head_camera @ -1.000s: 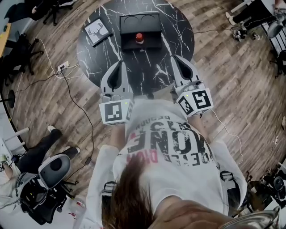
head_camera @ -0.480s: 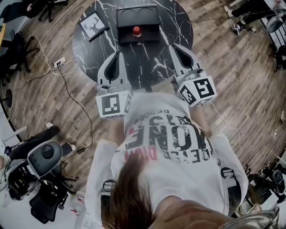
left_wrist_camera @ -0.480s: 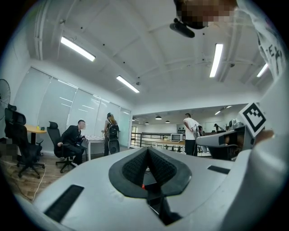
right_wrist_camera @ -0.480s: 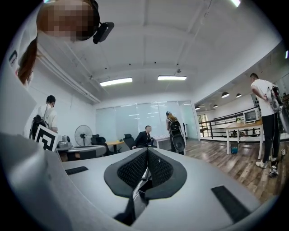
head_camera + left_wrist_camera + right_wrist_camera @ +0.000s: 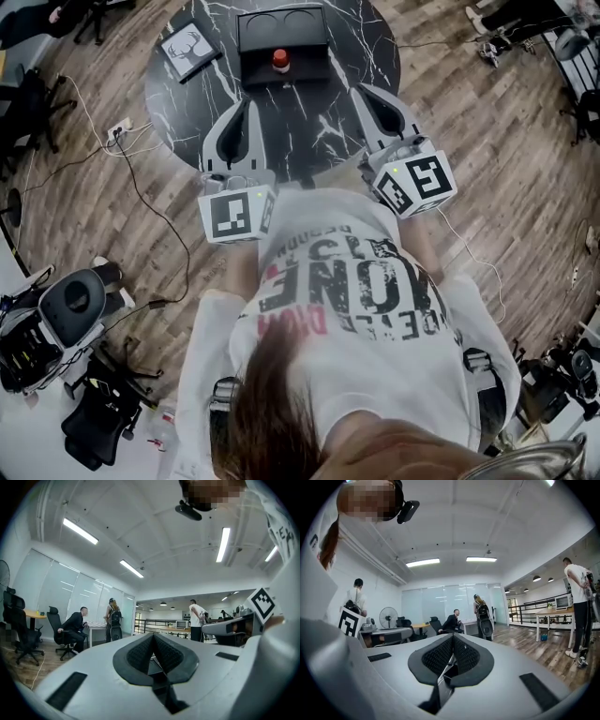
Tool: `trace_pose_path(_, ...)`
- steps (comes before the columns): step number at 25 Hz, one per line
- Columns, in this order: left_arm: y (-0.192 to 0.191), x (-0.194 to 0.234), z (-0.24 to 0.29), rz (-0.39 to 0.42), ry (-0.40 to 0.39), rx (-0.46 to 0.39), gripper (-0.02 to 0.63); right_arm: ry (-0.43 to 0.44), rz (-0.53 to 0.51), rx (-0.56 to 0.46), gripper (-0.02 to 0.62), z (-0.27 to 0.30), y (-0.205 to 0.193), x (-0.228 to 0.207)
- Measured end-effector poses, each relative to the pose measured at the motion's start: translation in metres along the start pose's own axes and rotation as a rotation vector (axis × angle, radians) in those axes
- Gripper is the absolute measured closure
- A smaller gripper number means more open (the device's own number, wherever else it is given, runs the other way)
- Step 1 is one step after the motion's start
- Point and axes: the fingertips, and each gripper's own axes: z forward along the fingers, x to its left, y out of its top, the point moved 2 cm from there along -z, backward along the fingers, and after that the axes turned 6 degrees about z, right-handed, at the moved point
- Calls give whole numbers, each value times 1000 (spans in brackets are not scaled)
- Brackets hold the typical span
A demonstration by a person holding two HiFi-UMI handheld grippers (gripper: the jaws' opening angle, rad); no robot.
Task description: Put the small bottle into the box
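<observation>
Small bottle [image 5: 279,60] stands upright inside the black box [image 5: 309,67] on the marble table [image 5: 187,112], red cap up, long axis vertical. My left gripper [image 5: 246,108] and right gripper [image 5: 368,94] are both closed tight, empty, near the box.

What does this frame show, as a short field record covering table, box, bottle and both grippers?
surface: round black marble-patterned table on a wood floor
box: black rectangular box with two round recesses, at the table's far side
bottle: small bottle with a red cap, upright at the box's front part; whether it is inside is unclear
other: framed deer picture, left of the box
left gripper: jaws together, empty
right gripper: jaws together, empty
task status: bottle not grasped
</observation>
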Motion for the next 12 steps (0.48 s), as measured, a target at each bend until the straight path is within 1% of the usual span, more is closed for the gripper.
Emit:
trace_pose_path(7,3,-4,2,9,-10,-2,603,3,-24,16,594,-1,-2,0)
trace_pose_path(12,1,-6,3,12,-11,0,602,12,-21,17,595,0,-5,1)
